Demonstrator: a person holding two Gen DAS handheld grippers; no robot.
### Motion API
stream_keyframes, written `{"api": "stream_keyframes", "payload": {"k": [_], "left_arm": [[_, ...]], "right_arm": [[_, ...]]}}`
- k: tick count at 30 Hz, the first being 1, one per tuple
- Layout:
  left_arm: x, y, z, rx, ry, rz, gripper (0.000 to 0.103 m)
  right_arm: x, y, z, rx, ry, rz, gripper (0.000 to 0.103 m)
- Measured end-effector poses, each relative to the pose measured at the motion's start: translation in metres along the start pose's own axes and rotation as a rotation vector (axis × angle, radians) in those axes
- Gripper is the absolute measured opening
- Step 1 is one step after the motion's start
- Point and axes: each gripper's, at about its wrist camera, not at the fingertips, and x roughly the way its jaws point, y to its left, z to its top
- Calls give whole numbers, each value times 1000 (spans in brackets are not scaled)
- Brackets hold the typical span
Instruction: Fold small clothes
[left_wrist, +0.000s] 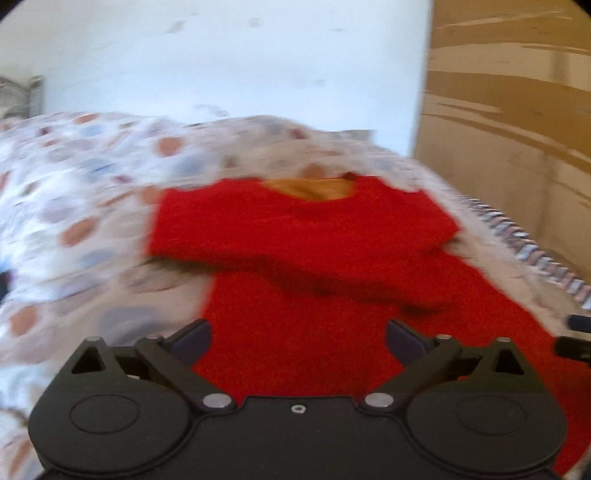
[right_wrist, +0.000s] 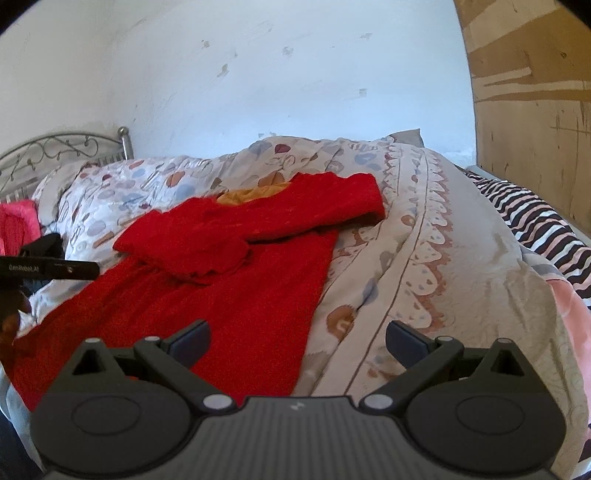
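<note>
Directly beneath the left gripper (left_wrist: 298, 341), jaws apart and empty, lies the hem end of the red garment (left_wrist: 295, 266); the right gripper (right_wrist: 298, 341), likewise apart and empty, sits over its right edge. The garment rests flat on the patterned quilt (right_wrist: 424, 236), long axis running away from both tools, neckline farthest, sleeves folded across the chest. Judged: left hand nearer the hem.

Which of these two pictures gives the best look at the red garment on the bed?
The right wrist view: the red garment is sharp there, showing its sleeves folded across its body on the patterned quilt. The left wrist view shows the same garment closer but blurred, partly hidden behind the gripper.
</note>
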Motion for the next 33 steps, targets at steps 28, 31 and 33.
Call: {"api": "stream_keyframes", "payload": {"k": [28,31,33], "left_arm": [[134,137,78,-153,56,159,9],[143,131,77,-150,68,202,10],[139,131,77,-178,64,194,24]], "right_arm": [[168,65,65,-78,146,-82,103],[164,65,66,-82,140,-78,103],[152,61,68,-55,113,-48,103]]}}
